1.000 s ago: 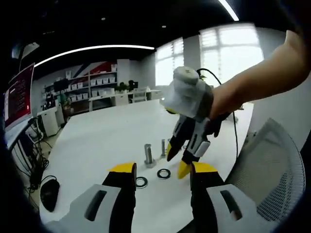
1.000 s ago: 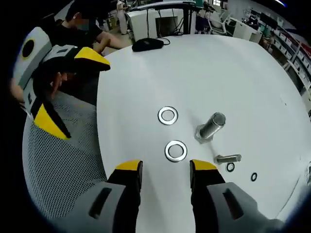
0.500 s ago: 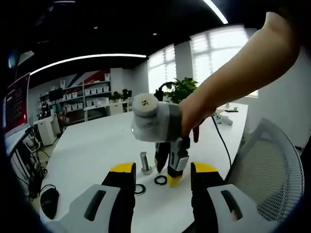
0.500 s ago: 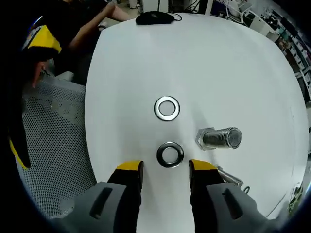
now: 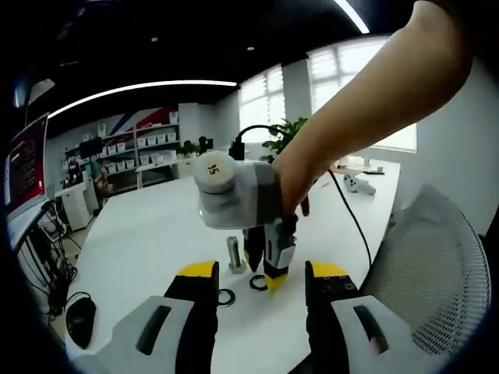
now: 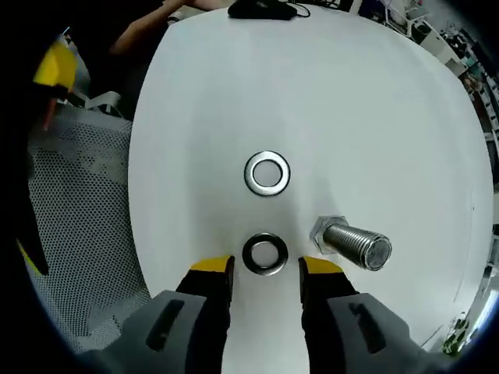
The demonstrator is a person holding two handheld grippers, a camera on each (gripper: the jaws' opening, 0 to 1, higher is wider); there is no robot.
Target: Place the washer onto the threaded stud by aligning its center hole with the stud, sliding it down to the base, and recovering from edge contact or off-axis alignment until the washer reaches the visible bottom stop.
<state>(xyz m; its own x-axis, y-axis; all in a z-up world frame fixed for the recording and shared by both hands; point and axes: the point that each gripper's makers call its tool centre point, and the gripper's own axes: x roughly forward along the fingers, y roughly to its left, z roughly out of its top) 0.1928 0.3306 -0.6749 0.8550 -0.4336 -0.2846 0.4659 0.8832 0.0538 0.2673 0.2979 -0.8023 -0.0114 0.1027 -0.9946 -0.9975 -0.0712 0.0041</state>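
Left gripper view. The left gripper [image 5: 261, 274] rises from the lower edge, its two yellow-tipped jaws spread apart with nothing between them. Beyond them lies the white table [image 5: 140, 234]. On it stand one threaded stud [image 5: 235, 255], upright on its hexagonal head, and two washers: a near washer [image 5: 258, 283] directly beneath the right gripper [image 5: 265, 274], and a far washer [image 5: 226, 297] lying flat beside the left jaw tip. The right gripper, held by a person's hand [image 5: 292, 175], points downward at the table just beside the stud; whether its tips touch the washer cannot be told here. One computer mouse [image 5: 80, 321] lies at the table's left edge, and one mesh chair [image 5: 425, 288] stands at right.

Right gripper view. The right gripper [image 6: 263, 268] looks straight down on the table [image 6: 374, 117]. Its jaws are parted, and the near washer [image 6: 265, 254] lies flat between the two yellow tips, not clamped. The far washer [image 6: 267, 173] lies apart from it, farther up the table. The single threaded stud [image 6: 352, 243] stands just right of the near washer, with no washer on it. The mesh chair [image 6: 78, 202] shows at left, the mouse [image 6: 261, 9] at the top.
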